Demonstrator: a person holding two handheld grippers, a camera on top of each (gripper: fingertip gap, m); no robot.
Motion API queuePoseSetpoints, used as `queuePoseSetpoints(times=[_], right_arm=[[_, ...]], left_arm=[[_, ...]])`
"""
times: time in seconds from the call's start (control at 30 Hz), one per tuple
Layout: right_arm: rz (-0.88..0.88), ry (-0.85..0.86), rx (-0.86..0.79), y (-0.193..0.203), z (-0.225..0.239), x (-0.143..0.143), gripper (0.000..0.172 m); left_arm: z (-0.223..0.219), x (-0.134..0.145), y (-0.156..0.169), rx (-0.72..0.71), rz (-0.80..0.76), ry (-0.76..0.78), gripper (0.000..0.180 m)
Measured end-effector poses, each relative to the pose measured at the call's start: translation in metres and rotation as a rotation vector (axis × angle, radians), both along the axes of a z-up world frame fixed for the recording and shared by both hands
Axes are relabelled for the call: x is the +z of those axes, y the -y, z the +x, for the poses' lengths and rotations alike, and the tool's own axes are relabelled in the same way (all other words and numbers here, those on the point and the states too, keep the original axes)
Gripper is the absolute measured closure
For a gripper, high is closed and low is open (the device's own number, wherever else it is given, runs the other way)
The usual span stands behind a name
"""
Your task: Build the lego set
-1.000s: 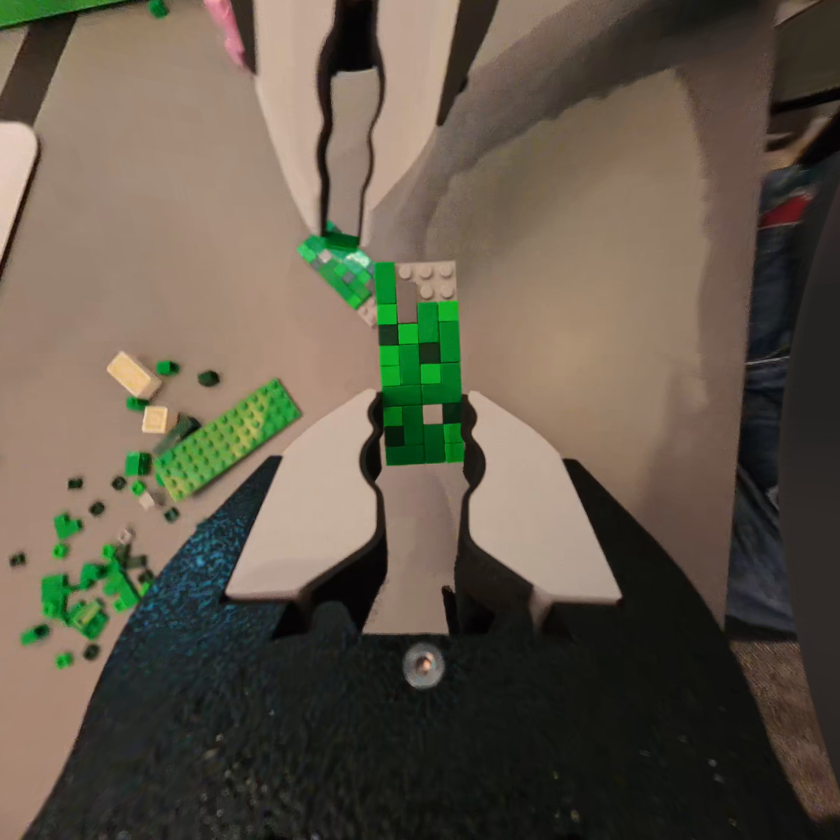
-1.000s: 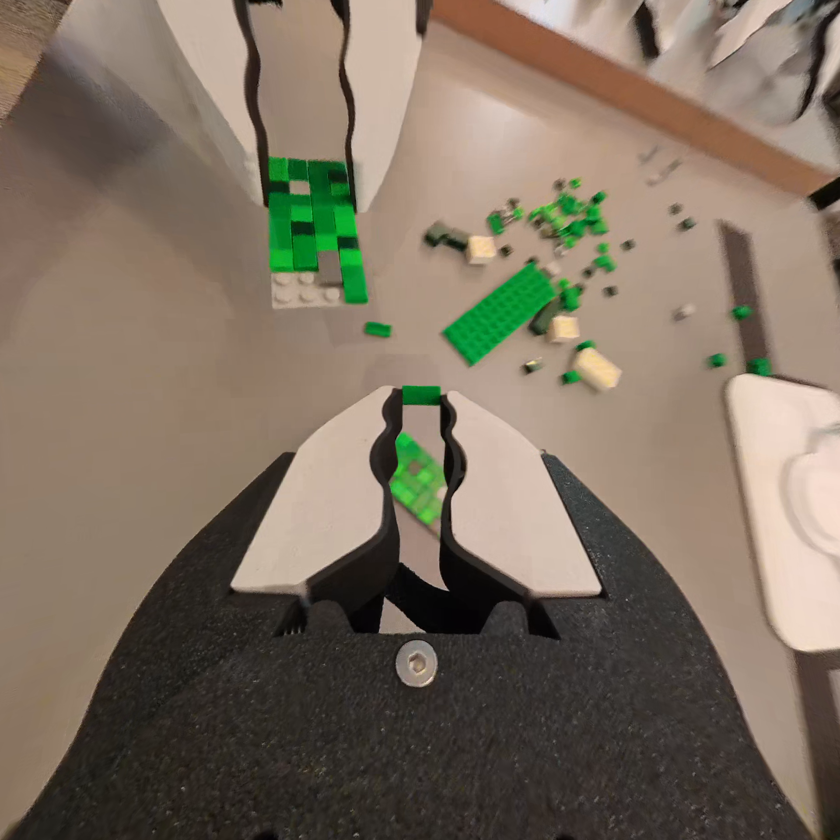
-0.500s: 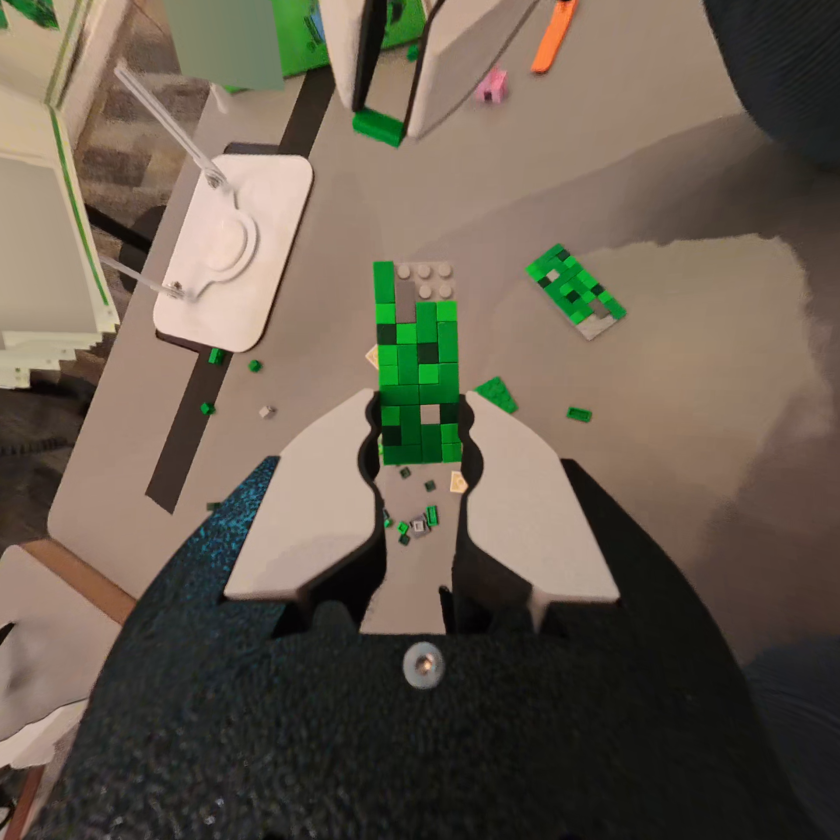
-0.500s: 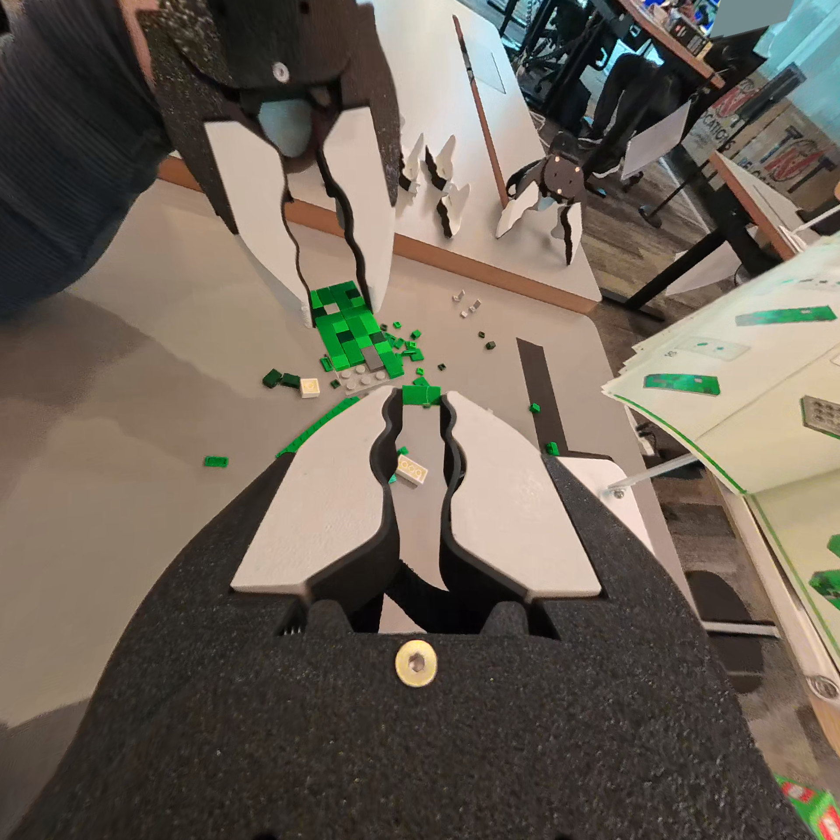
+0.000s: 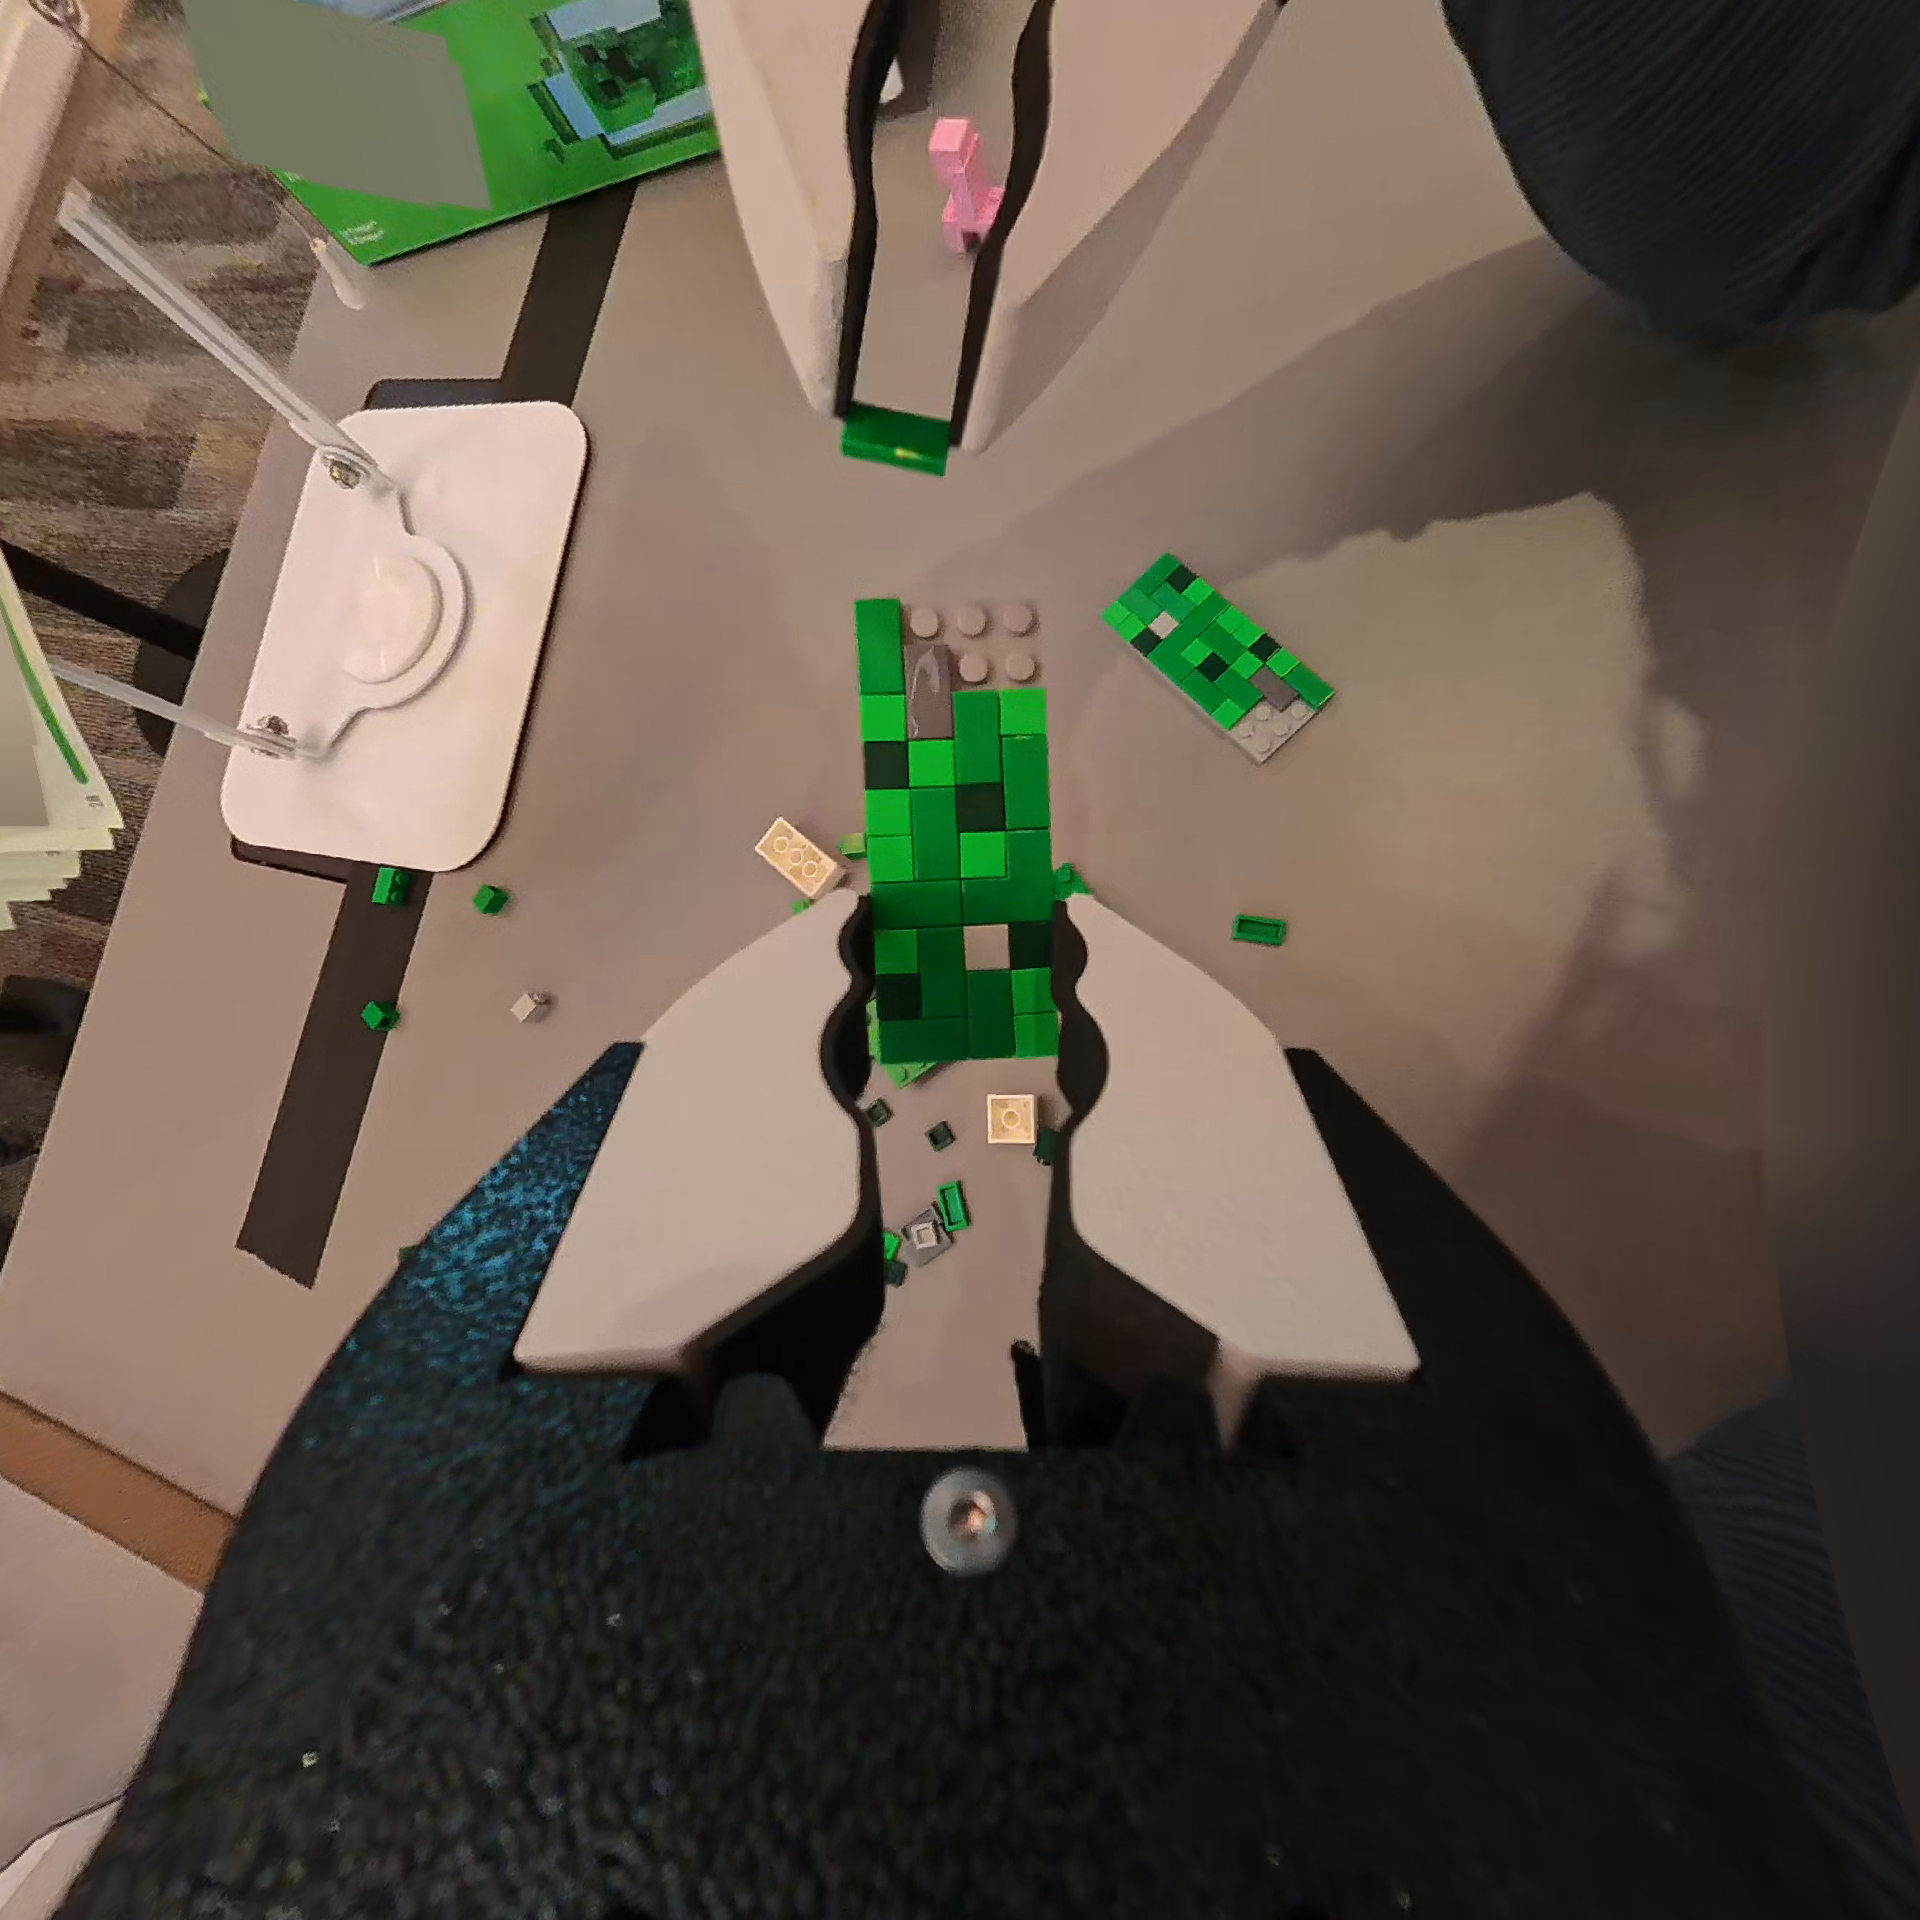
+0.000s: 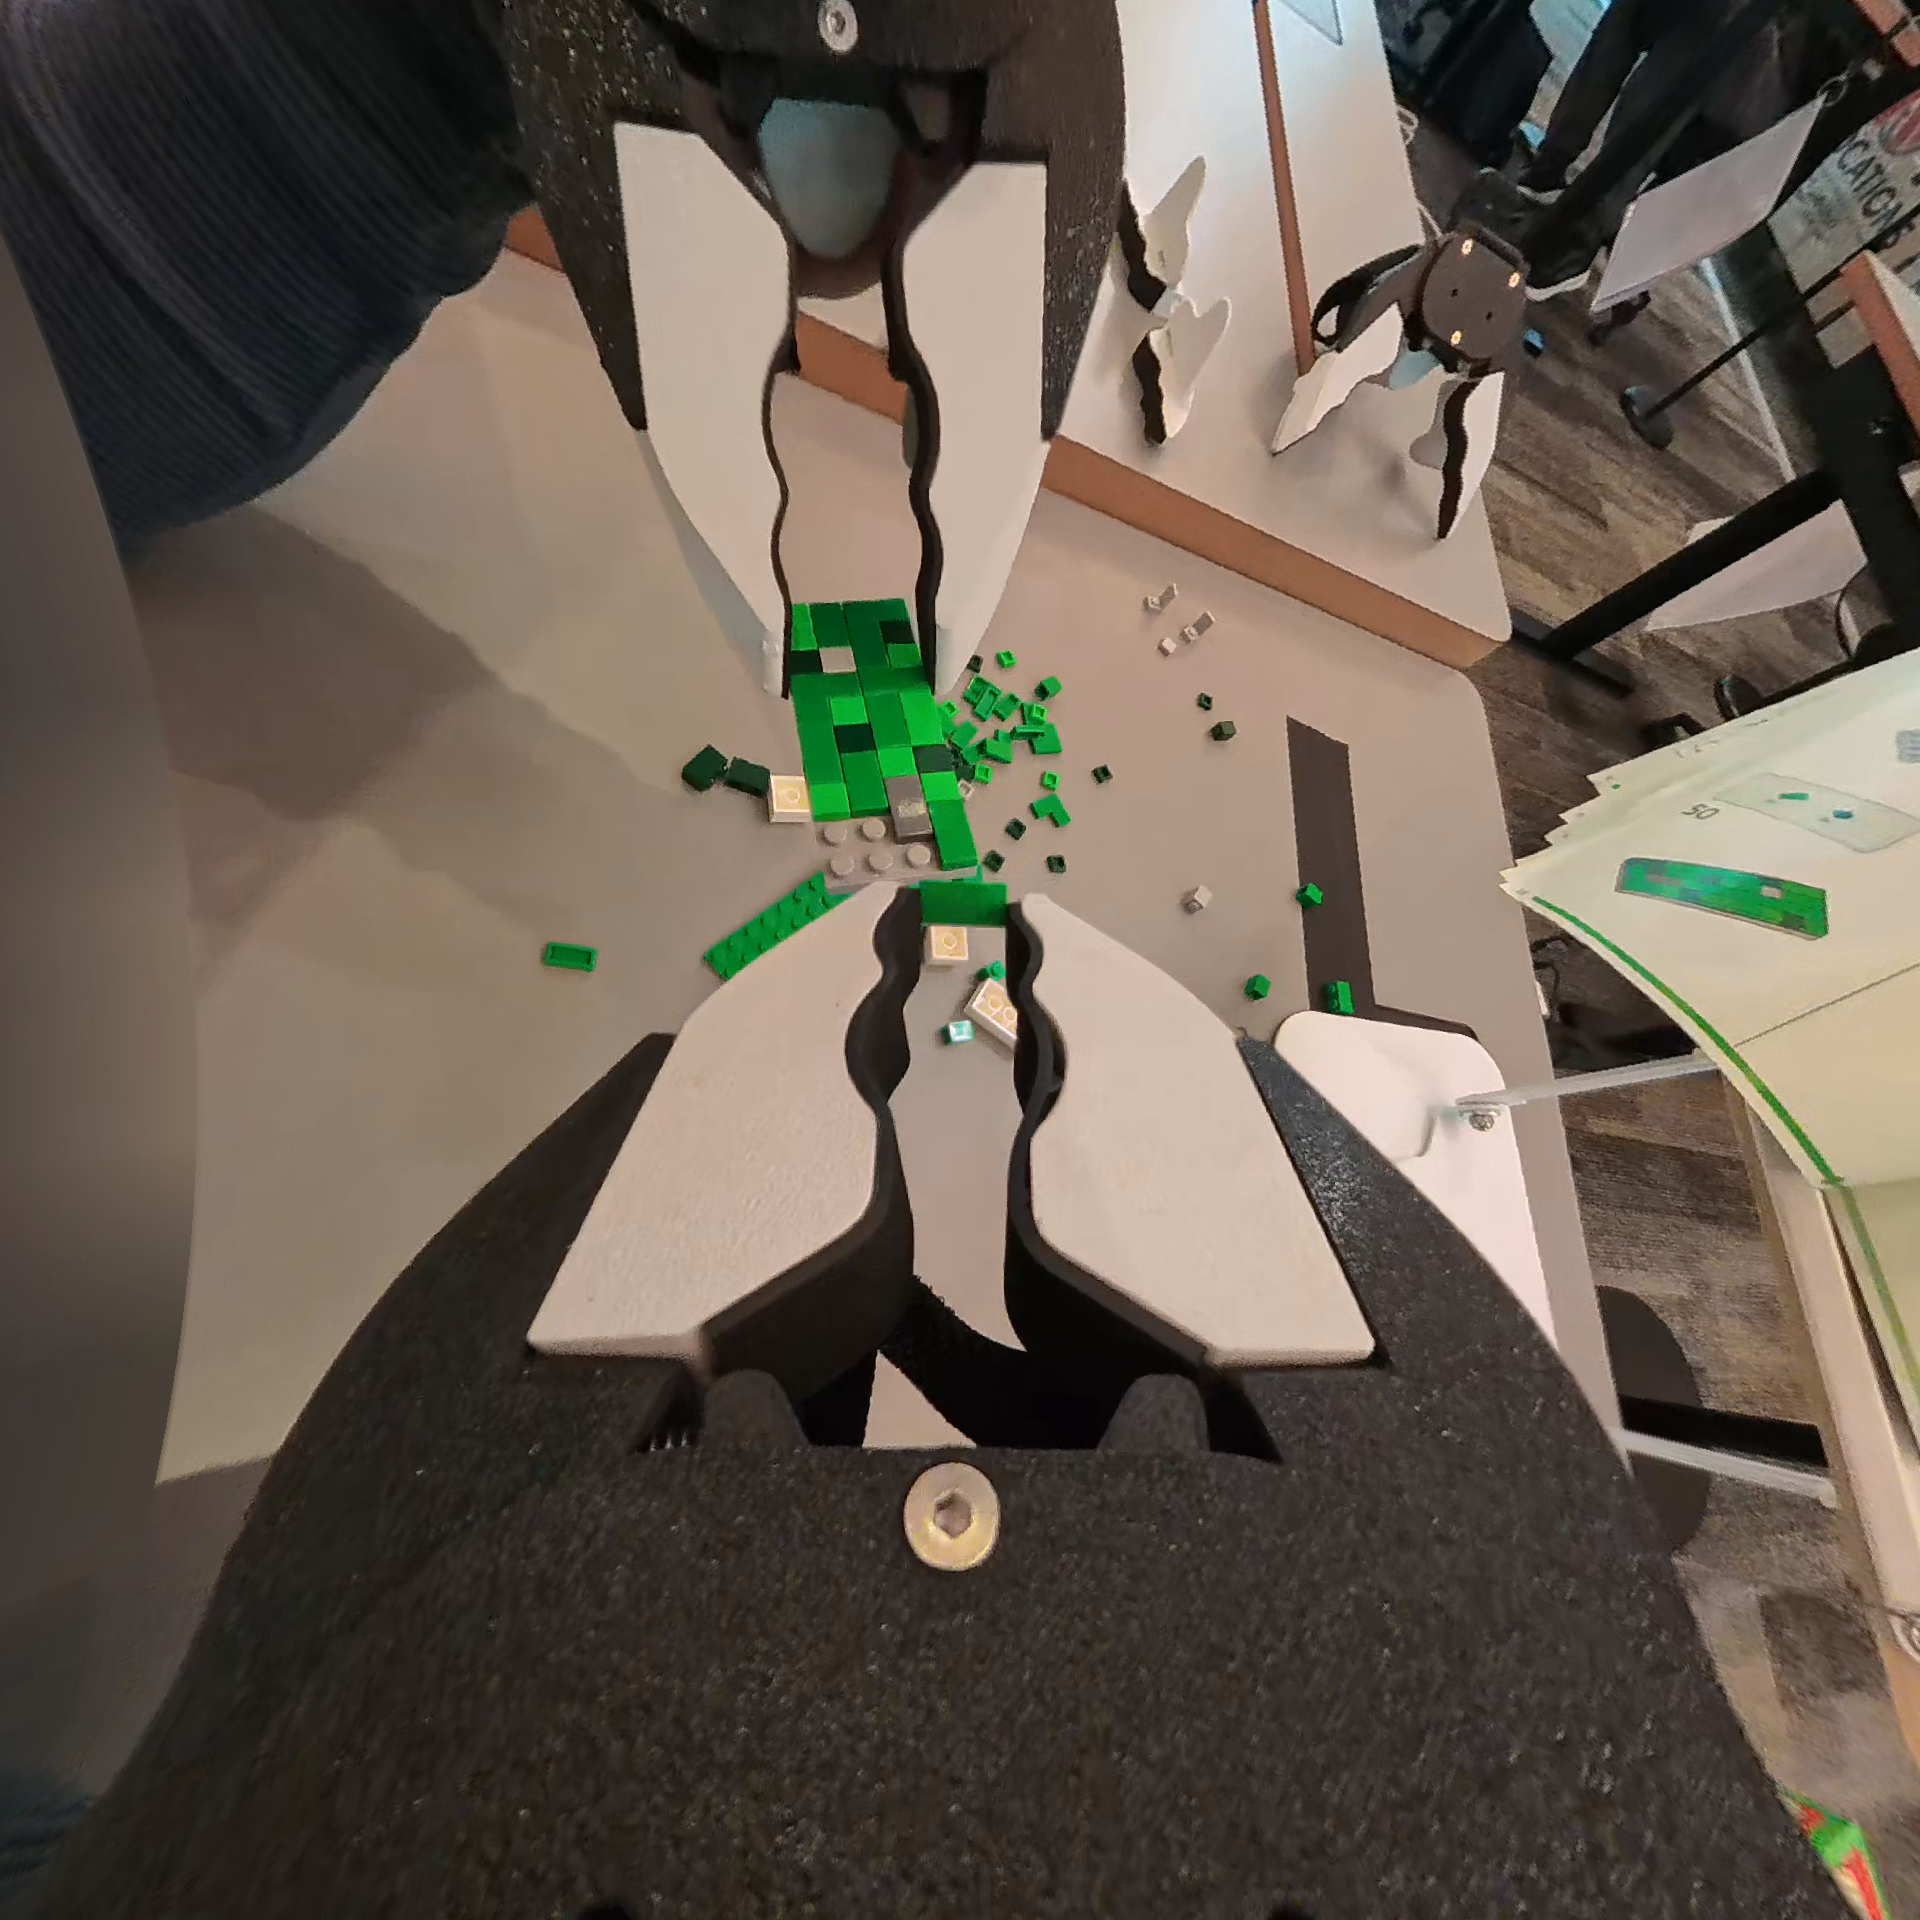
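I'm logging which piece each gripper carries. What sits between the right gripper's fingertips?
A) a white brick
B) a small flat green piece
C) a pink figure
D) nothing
B: the right gripper has its fingertips closed on a small flat green piece, held above the grey table.

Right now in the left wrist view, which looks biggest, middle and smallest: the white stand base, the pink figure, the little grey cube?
1. White stand base, biggest.
2. Pink figure, though it sits farther from the camera.
3. Little grey cube, smallest.
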State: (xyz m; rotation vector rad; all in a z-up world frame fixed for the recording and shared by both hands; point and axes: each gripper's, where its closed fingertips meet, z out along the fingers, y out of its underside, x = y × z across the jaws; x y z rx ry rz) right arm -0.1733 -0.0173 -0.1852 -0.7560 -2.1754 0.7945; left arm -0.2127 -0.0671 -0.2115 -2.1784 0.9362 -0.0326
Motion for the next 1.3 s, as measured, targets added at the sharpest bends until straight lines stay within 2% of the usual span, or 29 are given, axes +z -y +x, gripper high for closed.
queuePoseSetpoints(times=[0.17,0.3,0.73,1.3], right_arm=[[-0.012,0.103,0.058,0.010,0.011,-0.012,0.157],[-0.048,0.149,0.131,0.024,0.019,-0.016,0.157],[0.016,0.285,0.049,0.016,0.019,-0.040,0.156],[0.046,0.304,0.016,0.017,0.026,-0.038,0.156]], left_arm=[[0.011,-0.002,0.001,-0.058,-0.018,0.052,0.148],[0.012,-0.007,0.000,-0.063,-0.045,0.023,0.148],[0.025,-0.018,0.000,-0.112,-0.121,0.048,0.149],[0.032,-0.014,-0.003,-0.136,-0.098,0.069,0.149]])
